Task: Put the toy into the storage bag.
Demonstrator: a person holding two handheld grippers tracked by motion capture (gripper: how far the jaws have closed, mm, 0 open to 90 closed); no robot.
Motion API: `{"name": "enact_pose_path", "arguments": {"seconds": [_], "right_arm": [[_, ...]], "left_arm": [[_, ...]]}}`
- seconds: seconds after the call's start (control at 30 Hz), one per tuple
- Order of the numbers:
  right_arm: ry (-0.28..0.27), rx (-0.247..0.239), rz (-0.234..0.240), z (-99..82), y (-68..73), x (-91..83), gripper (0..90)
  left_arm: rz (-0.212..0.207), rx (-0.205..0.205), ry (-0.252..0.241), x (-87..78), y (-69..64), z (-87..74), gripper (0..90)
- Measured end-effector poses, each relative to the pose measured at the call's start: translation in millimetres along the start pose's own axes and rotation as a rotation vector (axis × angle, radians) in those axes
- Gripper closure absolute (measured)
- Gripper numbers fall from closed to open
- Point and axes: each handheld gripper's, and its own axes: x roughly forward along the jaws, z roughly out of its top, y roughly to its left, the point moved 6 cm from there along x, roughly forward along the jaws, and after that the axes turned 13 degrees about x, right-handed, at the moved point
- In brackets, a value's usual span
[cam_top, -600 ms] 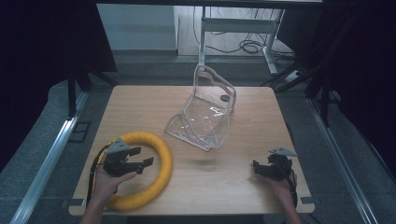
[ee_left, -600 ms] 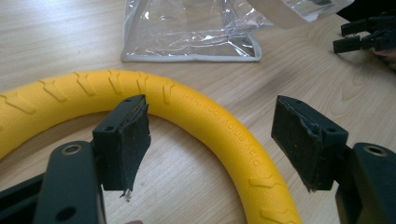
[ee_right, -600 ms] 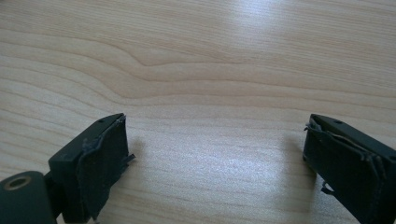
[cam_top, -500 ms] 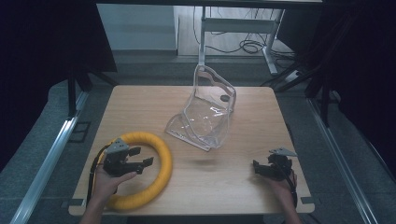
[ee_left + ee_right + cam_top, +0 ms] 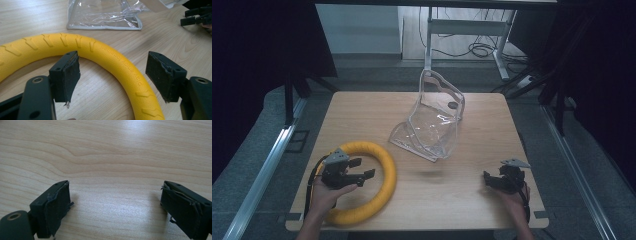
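Note:
A yellow foam ring (image 5: 384, 170) lies flat on the wooden table (image 5: 362, 110) at the front left. My left gripper (image 5: 364, 168) hovers over the ring's inner side, held by a hand. In the left gripper view its jaws stand wide apart as the left gripper (image 5: 112, 72), with the ring's arc (image 5: 112, 56) running past them and neither pad touching it. A clear plastic bag (image 5: 432, 125) sits slumped at the table's middle, its mouth propped up toward the back. My right gripper (image 5: 488, 180) rests at the front right, open over bare wood (image 5: 112, 157), nothing between its jaws (image 5: 115, 205).
The bag's flat near edge (image 5: 105, 15) lies just beyond the ring. The right gripper's black jaw tips (image 5: 185, 17) show far off in the left gripper view. Metal frame rails flank the table; a desk leg and cables stand behind it.

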Motion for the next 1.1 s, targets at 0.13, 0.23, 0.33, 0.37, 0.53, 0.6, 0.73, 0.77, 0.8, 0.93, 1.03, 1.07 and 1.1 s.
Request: {"name": "enact_pose_path", "arguments": {"seconds": [0.13, 0.23, 0.33, 0.37, 0.53, 0.6, 0.73, 0.77, 0.8, 0.93, 1.03, 1.07, 1.1], "right_arm": [[0.0, 0.0, 0.0, 0.1, 0.0, 0.0, 9.2], [0.002, -0.001, 0.001, 0.2, -0.1, 0.0, 9.2], [0.002, -0.001, 0.003, 0.2, -0.1, 0.1, 9.2], [0.002, -0.001, 0.003, 0.2, -0.1, 0.1, 9.2], [0.002, -0.001, 0.004, 0.2, -0.2, 0.1, 9.2], [0.001, -0.003, 0.003, 0.3, -0.3, 0.1, 9.2], [0.002, -0.003, 0.004, 0.3, -0.4, 0.1, 9.3], [0.002, -0.003, 0.004, 0.2, -0.3, 0.1, 9.3], [0.002, -0.002, 0.004, 0.2, -0.2, 0.1, 9.2], [0.002, -0.002, 0.004, 0.2, -0.2, 0.1, 9.2], [0.002, -0.002, 0.004, 0.2, -0.2, 0.1, 9.3], [0.002, -0.003, 0.004, 0.2, -0.3, 0.1, 9.3], [0.002, -0.002, 0.004, 0.2, -0.3, 0.0, 9.4]], "left_arm": [[0.002, 0.011, 0.0, -1.9, 0.8, 4.0, 28.2], [-0.012, 0.011, -0.016, -6.2, -0.4, 10.5, 28.9], [-0.049, 0.036, -0.011, -18.5, -6.1, 19.3, 29.2], [-0.054, 0.045, -0.003, -21.8, -6.9, 20.8, 29.5], [-0.093, 0.067, 0.055, -30.2, -10.8, 16.9, 30.5], [-0.09, 0.072, 0.064, -31.0, -10.7, 13.7, 31.1], [-0.113, 0.088, 0.087, -33.2, -12.3, 5.9, 31.8], [-0.119, 0.1, 0.094, -33.9, -13.3, 3.6, 31.8], [-0.119, 0.1, 0.094, -33.9, -13.3, 3.6, 31.8], [-0.175, 0.149, 0.139, -37.4, -23.9, -7.5, 31.5], [-0.2, 0.19, 0.188, -39.4, -31.0, -15.3, 31.5], [-0.213, 0.213, 0.223, -40.4, -35.7, -20.8, 31.4], [-0.221, 0.222, 0.237, -40.5, -37.8, -23.0, 31.5]]}}
